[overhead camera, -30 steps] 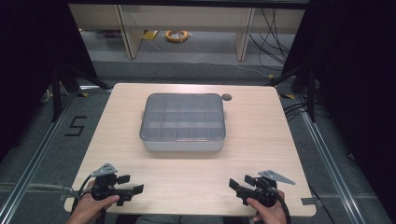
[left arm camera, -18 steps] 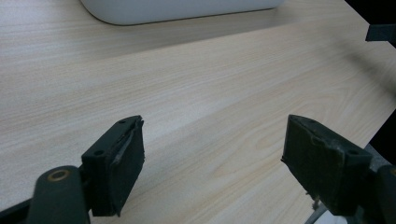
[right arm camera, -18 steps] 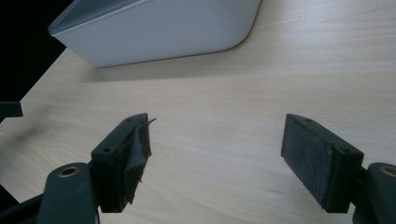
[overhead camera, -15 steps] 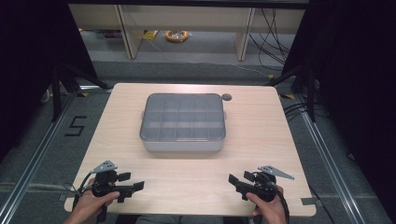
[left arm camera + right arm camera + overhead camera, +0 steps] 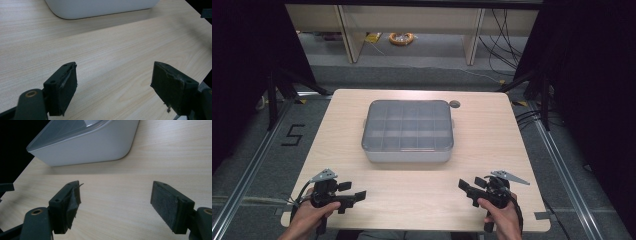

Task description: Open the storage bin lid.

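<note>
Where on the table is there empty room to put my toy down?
Lots of room. The table is bare left and right of the grey box, and along the near strip between the box and the left gripper and right gripper. Behind the box it is tighter, near a small round hole.

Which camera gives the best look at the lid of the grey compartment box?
The high view: the box shows whole, its clear lid and compartment grid visible. The right gripper view catches one corner with a lid edge; the left gripper view just the lower wall.
</note>
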`<state>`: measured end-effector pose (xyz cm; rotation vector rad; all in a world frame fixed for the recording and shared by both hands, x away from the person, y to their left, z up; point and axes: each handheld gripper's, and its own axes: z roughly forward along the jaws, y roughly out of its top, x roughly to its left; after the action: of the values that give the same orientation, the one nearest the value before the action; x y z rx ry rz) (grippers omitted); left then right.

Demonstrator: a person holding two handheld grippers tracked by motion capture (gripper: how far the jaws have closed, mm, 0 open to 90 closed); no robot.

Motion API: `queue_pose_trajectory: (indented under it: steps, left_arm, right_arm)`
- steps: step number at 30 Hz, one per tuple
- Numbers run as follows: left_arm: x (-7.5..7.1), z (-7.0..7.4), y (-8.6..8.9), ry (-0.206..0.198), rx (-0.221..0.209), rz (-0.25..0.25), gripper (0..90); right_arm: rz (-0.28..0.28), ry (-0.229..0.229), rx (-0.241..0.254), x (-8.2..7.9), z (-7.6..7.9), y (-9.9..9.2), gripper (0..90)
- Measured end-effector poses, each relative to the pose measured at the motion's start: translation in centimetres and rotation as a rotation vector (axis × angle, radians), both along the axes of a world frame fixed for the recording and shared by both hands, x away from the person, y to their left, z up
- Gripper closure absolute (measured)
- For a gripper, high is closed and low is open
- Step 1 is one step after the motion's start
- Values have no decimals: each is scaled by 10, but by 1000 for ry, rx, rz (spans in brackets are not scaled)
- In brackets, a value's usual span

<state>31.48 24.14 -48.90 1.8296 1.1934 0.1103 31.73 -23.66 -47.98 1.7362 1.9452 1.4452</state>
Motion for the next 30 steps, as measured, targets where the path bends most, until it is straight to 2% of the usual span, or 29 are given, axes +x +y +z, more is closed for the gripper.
queue_pose_trajectory:
  steps: [1, 2, 3, 4, 5, 8, 9, 10, 11, 12, 13, 14, 15, 16, 18, 23, 24, 26, 27, 29, 30]
  left_arm:
    - [1, 0, 0, -3, 4, 4, 200]
    - [2, 1, 1, -1, 2, 5, 199]
    - [3, 2, 1, -4, 4, 4, 199]
    - [4, 3, 1, -5, 3, 6, 199]
    - [5, 3, 2, -9, 2, 8, 199]
    - [8, 5, 3, -12, 1, 11, 199]
    - [9, 5, 3, -12, 2, 20, 199]
    - [10, 5, 4, -19, 1, 24, 199]
    - [12, 7, 4, -24, -2, 33, 200]
    - [13, 7, 4, -21, -11, 30, 200]
    - [14, 8, 5, -17, -6, 30, 200]
    - [14, 8, 5, -17, -6, 30, 200]
    - [16, 9, 5, -16, -8, 29, 200]
    - [17, 9, 5, -20, -6, 28, 199]
    - [20, 10, 4, -23, -13, 37, 199]
    - [28, 18, 7, -26, -23, 43, 199]
    - [29, 19, 8, -28, -23, 41, 199]
    - [32, 22, 9, -30, -27, 43, 199]
    - [33, 24, 9, -31, -31, 51, 199]
    - [35, 25, 9, -41, -37, 54, 200]
    - [36, 26, 9, -41, -38, 52, 200]
  right_arm:
    - [19, -6, -1, 3, 1, -1, 248]
    - [14, -16, -8, 4, 1, -1, 249]
    - [13, -9, -1, 6, 3, -1, 249]
    - [-4, 19, 28, 6, 5, 1, 248]
    - [15, -14, 11, 9, 3, -1, 245]
    - [4, -3, 27, 12, 6, 1, 239]
    - [15, -27, 24, 16, 7, -1, 239]
    - [9, -27, 15, 18, 7, -1, 238]
    - [12, -15, 39, 19, 10, 0, 237]
    - [14, -35, 20, 21, 9, -1, 236]
    - [3, -7, 50, 21, 12, 2, 237]
    - [3, -7, 50, 21, 12, 2, 237]
    - [16, -38, 19, 24, 11, 0, 236]
    - [-7, 4, 52, 24, 15, 3, 236]
    - [10, -40, 16, 32, 14, 2, 245]
    - [-2, -31, 2, 42, 16, 5, 248]
    - [6, -14, 20, 43, 18, 5, 249]
    - [3, -23, 4, 47, 17, 6, 250]
    - [-13, -1, 27, 48, 19, 8, 251]
    - [3, -16, 21, 51, 20, 6, 252]
    - [-19, -3, 35, 52, 21, 8, 257]
